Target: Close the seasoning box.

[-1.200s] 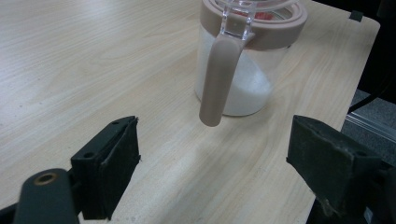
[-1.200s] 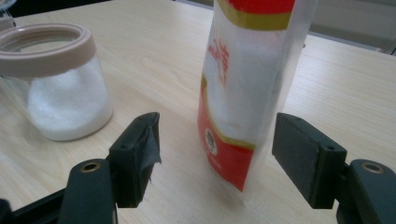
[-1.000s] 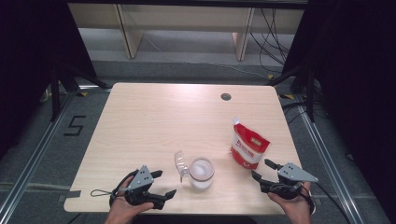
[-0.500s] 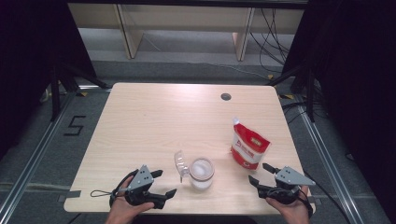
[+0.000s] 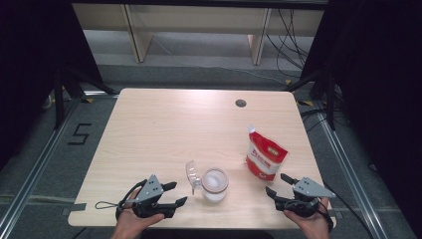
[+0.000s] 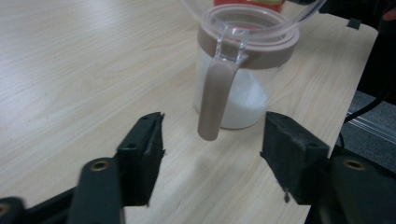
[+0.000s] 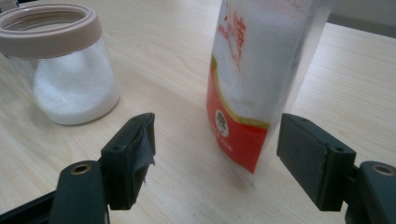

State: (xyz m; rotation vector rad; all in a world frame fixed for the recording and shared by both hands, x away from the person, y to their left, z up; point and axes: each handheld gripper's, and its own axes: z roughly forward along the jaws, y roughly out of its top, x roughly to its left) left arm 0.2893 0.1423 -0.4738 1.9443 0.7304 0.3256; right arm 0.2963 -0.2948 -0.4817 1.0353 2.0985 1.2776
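A clear jar (image 5: pixel 215 184) with a beige rim holds white powder near the table's front edge, its clear lid (image 5: pixel 191 174) flipped open to the left. A red and white pouch (image 5: pixel 265 158) stands upright to the jar's right. My left gripper (image 5: pixel 177 193) lies left of the jar, open, and its jaws have just been closing with nothing between them. In the left gripper view the jar (image 6: pixel 238 93) and its hanging beige clasp (image 6: pixel 215 102) sit just beyond the left gripper (image 6: pixel 212 140). My right gripper (image 5: pixel 276 183) is open, with the pouch (image 7: pixel 252 84) just ahead of it (image 7: pixel 217 154).
The light wooden table (image 5: pixel 149 129) has a dark round cable hole (image 5: pixel 241 103) at the back right. Shelving and loose cables lie beyond the far edge, with metal floor rails on both sides. The jar (image 7: pixel 70 70) also stands at the left of the right gripper view.
The left gripper's jaws stand a little narrower than before. Both hands, the jar and the pouch keep their places.
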